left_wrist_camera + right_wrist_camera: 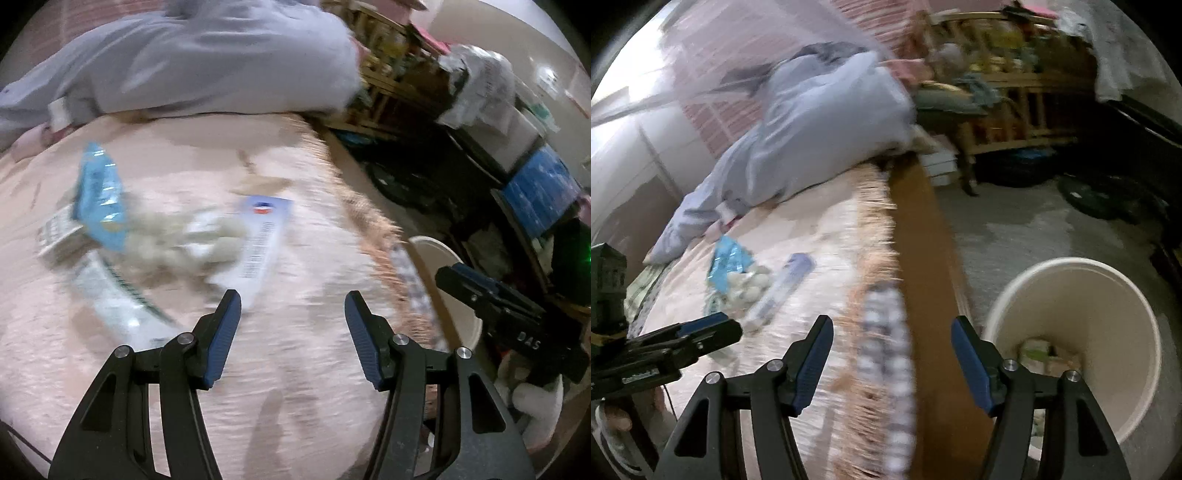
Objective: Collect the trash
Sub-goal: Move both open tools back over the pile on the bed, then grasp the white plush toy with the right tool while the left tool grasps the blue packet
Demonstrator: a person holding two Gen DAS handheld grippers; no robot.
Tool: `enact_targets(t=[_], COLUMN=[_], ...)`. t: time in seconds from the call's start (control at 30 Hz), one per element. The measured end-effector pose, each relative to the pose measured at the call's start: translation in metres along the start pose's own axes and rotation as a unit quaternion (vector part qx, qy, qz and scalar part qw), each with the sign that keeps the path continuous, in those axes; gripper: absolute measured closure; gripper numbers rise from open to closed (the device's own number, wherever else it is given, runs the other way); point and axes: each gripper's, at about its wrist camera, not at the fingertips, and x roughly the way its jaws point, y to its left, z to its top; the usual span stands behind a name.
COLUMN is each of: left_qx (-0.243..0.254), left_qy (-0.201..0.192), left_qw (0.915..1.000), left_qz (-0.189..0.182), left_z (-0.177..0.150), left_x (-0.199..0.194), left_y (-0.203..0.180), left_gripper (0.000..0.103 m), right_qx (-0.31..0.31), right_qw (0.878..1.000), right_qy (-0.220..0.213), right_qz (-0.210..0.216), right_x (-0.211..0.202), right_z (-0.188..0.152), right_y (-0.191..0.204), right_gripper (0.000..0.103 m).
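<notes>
From the left wrist, a pink bed cover [288, 369] carried a blurred heap of trash: a blue wrapper [99, 195], crumpled paper [173, 240] and a barcoded white box [264, 236]. The left hand-held gripper [291, 299] hung half open, empty, just short of the box.

From the right wrist, the right hand-held gripper [892, 325] stood half open and empty over the bed's fringed edge [875, 229], beside a cream bin [1108, 332] on the grey floor [1015, 229].
</notes>
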Motion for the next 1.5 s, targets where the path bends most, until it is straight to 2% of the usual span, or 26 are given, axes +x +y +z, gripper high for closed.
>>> enact_targets(t=[0.23,0.43,0.57,0.7,1.0,1.17,1.23,1.3,1.4,1.5], left_qx=[-0.053,-0.094,-0.107,-0.122,-0.138,-0.144,-0.14,-0.133,-0.131,-0.126], left_qy=[-0.011,-0.022,-0.023,-0.023,0.0,0.014,0.014,0.022,0.024,0.008], left_qw=[0.998,0.9941,0.9924,0.9908,0.9895,0.9888,0.9896,0.9903,0.9908,0.9917], left_qz=[0.032,0.05,0.056,0.053,0.044,0.038,0.032,0.033,0.025,0.025], left_z=[0.004,0.009,0.019,0.033,0.075,0.091,0.094,0.095,0.092,0.088], left_x=[-0.018,-0.032,-0.035,-0.03,0.015,0.046,0.053,0.059,0.056,0.041], left_y=[0.064,0.117,0.141,0.163,0.192,0.2,0.198,0.196,0.193,0.187], left_gripper=[0.046,0.046,0.046,0.046,0.046,0.047,0.054,0.085,0.087,0.088], right_qx=[-0.046,-0.111,-0.17,-0.225,-0.317,-0.288,-0.28,-0.272,-0.257,-0.234], right_qw=[0.998,0.99,0.978,0.965,0.93,0.928,0.929,0.929,0.935,0.944], right_qy=[0.023,0.051,0.077,0.103,0.157,0.187,0.184,0.18,0.17,0.149], right_qz=[0.039,0.07,0.09,0.09,0.102,0.148,0.159,0.174,0.176,0.181], right_x=[0.029,0.06,0.09,0.123,0.188,0.212,0.214,0.212,0.204,0.189], right_z=[0.01,0.017,0.024,0.034,0.045,0.044,0.04,0.036,0.032,0.033], right_y=[0.058,0.112,0.149,0.178,0.206,0.199,0.197,0.199,0.199,0.192], right_gripper=[0.037,0.034,0.031,0.031,0.031,0.031,0.041,0.058,0.066,0.07])
